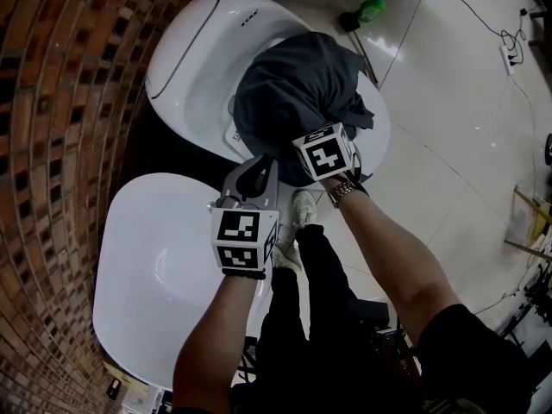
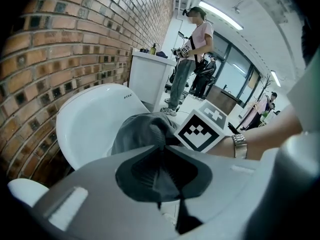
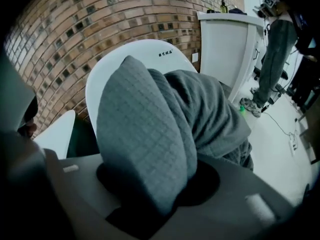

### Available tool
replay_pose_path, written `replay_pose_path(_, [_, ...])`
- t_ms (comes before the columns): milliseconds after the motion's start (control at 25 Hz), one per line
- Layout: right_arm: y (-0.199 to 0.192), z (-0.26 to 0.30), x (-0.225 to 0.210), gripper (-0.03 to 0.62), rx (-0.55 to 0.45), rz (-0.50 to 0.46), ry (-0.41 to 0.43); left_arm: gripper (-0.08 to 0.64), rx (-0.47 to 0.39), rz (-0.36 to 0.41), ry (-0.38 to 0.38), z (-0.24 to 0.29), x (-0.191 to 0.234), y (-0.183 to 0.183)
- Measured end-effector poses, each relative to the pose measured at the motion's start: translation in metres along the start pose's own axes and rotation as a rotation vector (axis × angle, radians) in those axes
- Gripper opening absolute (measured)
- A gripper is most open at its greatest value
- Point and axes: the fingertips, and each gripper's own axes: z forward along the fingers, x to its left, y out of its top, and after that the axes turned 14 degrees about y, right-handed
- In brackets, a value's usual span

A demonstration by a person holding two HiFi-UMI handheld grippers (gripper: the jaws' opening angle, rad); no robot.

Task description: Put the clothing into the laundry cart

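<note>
A dark grey quilted garment (image 1: 297, 84) hangs bunched over the far white rounded tub (image 1: 194, 50). My right gripper (image 1: 321, 155) is shut on it at its near edge; in the right gripper view a thick fold of the garment (image 3: 165, 134) fills the space between the jaws of that gripper (image 3: 160, 184). My left gripper (image 1: 253, 172) sits just left of it, at the garment's lower edge. In the left gripper view its jaws (image 2: 162, 151) are shut on a thin strip of the grey cloth (image 2: 142, 129). A second white tub (image 1: 155, 266) lies nearer, under my left arm.
A brick wall (image 1: 60, 102) runs along the left. My own legs and a pale shoe (image 1: 302, 210) stand between the tubs and the tiled floor. A green bottle (image 1: 371, 9), cables and a power strip (image 1: 509, 57) lie on the floor. A person (image 2: 192, 54) stands by a white counter (image 2: 150, 76).
</note>
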Motion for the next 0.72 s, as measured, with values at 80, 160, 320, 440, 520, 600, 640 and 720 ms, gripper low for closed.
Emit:
replay_pose_path(80, [0.001,-0.006,0.004,0.172,-0.011,-0.003,0.004,0.026,0.0,0.003,0.002,-0.003,-0.002,0.001])
replay_pose_path(160, [0.001,-0.016,0.01,0.155,-0.032,-0.004,0.013,0.026,-0.004,0.003,0.008,-0.009,-0.005,0.004])
replay_pose_path(320, [0.003,-0.044,0.025,0.143,-0.086,-0.013,0.034,0.026,-0.023,0.015,0.019,-0.025,-0.013,0.014])
replay_pose_path(440, [0.004,-0.068,0.039,0.141,-0.14,-0.035,0.041,0.026,-0.043,0.027,0.025,-0.042,-0.023,0.022])
replay_pose_path(520, [-0.002,-0.088,0.052,0.14,-0.176,-0.049,0.047,0.025,-0.062,0.04,0.029,-0.06,-0.034,0.023])
replay_pose_path(600, [-0.012,-0.11,0.067,0.14,-0.216,-0.067,0.047,0.025,-0.09,0.06,0.032,-0.08,-0.046,0.021])
replay_pose_path(640, [-0.016,-0.12,0.074,0.14,-0.239,-0.076,0.046,0.023,-0.106,0.072,0.033,-0.091,-0.051,0.021])
replay_pose_path(720, [-0.019,-0.145,0.085,0.14,-0.285,-0.094,0.037,0.023,-0.135,0.093,0.036,-0.11,-0.062,0.027])
